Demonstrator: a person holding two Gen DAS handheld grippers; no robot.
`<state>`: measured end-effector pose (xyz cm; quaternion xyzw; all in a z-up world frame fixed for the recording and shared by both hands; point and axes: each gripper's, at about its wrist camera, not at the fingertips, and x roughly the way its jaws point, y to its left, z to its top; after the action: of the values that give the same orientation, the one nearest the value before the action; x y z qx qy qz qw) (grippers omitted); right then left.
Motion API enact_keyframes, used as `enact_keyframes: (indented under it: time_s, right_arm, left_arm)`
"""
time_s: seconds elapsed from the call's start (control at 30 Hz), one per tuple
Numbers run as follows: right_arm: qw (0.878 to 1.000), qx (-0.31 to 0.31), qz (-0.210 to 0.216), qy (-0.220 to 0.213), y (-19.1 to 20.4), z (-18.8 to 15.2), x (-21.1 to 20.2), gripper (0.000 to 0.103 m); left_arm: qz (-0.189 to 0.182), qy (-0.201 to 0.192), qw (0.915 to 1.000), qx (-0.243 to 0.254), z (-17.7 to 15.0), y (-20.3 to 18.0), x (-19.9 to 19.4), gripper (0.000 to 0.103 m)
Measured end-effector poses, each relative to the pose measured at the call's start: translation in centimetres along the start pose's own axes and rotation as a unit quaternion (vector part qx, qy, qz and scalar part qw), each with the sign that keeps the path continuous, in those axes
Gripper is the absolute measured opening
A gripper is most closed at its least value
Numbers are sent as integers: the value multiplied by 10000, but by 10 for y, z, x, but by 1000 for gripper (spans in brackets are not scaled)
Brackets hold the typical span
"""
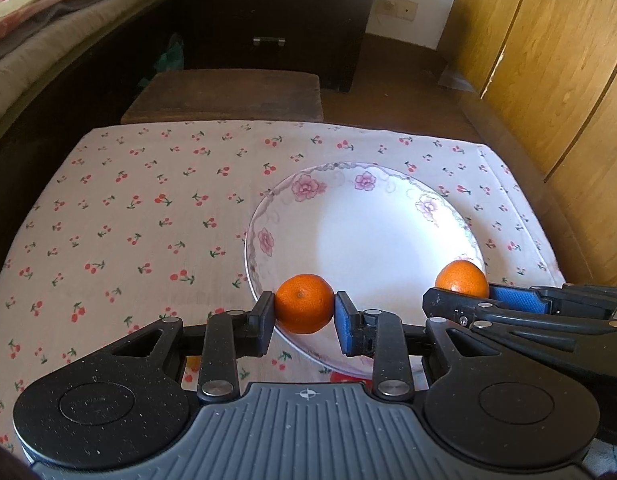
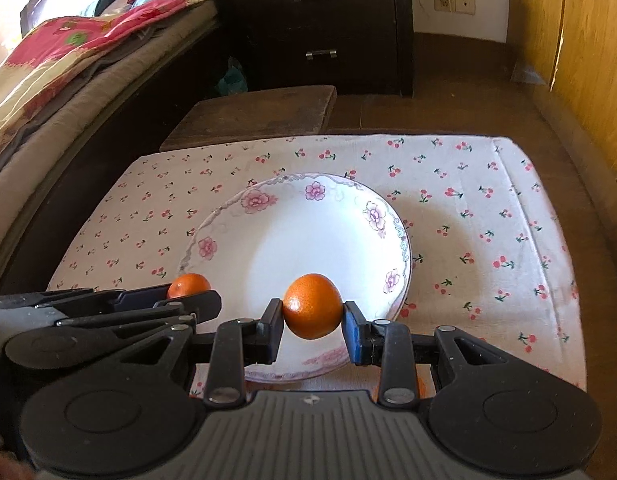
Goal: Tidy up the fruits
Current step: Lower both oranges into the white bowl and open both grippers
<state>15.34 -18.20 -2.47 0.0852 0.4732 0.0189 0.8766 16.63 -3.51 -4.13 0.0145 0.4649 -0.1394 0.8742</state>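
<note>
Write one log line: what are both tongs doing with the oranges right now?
left tongs: shut on left orange | right tongs: shut on right orange | both above plate | plate bare

Plate [image 2: 400, 240] bare inside, open from above. Left claw [image 2: 188, 300] and right claw [image 2: 312, 316] close side by side over its near rim. Table [image 1: 128, 208] left half, far edge clear.

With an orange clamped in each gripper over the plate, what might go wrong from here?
1. The left gripper and right gripper sit close together; they may collide.
2. Either orange, round, could roll off the shallow plate once released.
</note>
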Motion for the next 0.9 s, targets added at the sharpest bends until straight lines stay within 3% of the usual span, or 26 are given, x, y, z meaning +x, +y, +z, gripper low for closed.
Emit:
enact_keyframes:
  time_s: [0.43,0.9]
  right_arm:
    - [9998,65,18,163,-2,1,12,34]
    - [10000,20,-56,78,1,1,8,34]
  left_arm:
    - [206,-69,9996,167,0,-5,3,40]
    - [273,-65,9996,93,1,-1,0,49]
